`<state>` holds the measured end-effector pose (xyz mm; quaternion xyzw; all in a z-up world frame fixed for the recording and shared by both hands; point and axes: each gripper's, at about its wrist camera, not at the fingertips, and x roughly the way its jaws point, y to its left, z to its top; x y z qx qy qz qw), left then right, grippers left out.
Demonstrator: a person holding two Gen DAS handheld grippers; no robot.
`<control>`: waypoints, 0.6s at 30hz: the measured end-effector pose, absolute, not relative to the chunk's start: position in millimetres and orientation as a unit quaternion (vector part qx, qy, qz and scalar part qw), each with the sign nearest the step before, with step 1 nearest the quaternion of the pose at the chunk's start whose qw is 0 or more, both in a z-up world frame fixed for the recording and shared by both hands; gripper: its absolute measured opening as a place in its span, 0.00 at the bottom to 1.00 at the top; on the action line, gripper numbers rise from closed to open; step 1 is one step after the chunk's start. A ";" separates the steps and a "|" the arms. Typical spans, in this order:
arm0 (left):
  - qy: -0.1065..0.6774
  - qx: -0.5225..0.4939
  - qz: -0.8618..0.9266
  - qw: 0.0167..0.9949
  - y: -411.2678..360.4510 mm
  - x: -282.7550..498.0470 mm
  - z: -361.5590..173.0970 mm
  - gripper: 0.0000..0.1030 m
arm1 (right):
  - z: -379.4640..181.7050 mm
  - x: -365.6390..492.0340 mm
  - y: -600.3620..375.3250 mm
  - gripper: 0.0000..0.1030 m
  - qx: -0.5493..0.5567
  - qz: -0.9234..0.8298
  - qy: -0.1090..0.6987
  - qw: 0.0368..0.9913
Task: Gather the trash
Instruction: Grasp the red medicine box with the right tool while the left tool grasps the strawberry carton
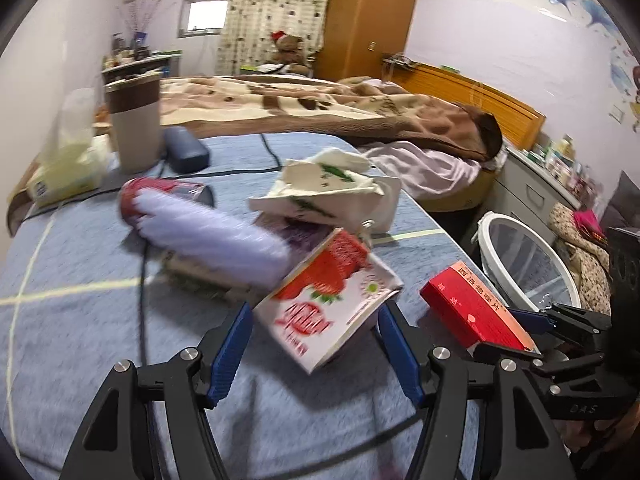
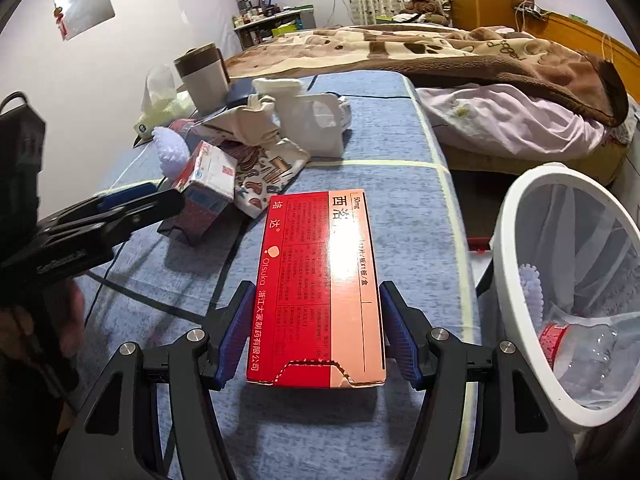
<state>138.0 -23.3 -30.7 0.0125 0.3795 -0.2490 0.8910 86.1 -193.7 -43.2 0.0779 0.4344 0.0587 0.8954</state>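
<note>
My left gripper point(image 1: 316, 344) spread, strawberry carton point(image 1: 326, 300) tilted between pads, not pinched. My right gripper point(image 2: 318, 332) spread astride red box point(image 2: 320, 280), long axis along fingers, slight gaps both sides. Bin point(image 2: 516, 248) near right; right hand nearer.

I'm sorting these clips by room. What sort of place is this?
Most likely a home bedroom: a bed with a brown blanket, a wooden wardrobe, and a teddy bear by the curtain.
</note>
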 end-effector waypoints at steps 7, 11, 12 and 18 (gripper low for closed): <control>0.371 0.036 -0.275 0.886 -44.7 152.0 -31.7 0.74 | -45.1 85.7 -206.3 0.62 0.093 0.050 0.432 0.896; 0.377 0.042 -0.319 0.869 -52.4 143.3 -30.5 0.74 | -46.4 86.4 -210.5 0.62 0.098 0.049 0.432 0.895; 0.378 0.043 -0.327 0.865 -52.5 141.5 -30.2 0.74 | -46.6 86.4 -211.4 0.62 0.099 0.049 0.432 0.895; 0.370 0.066 -0.287 0.881 -51.4 147.0 -33.9 0.74 | -48.0 85.4 -216.3 0.62 0.105 0.049 0.431 0.895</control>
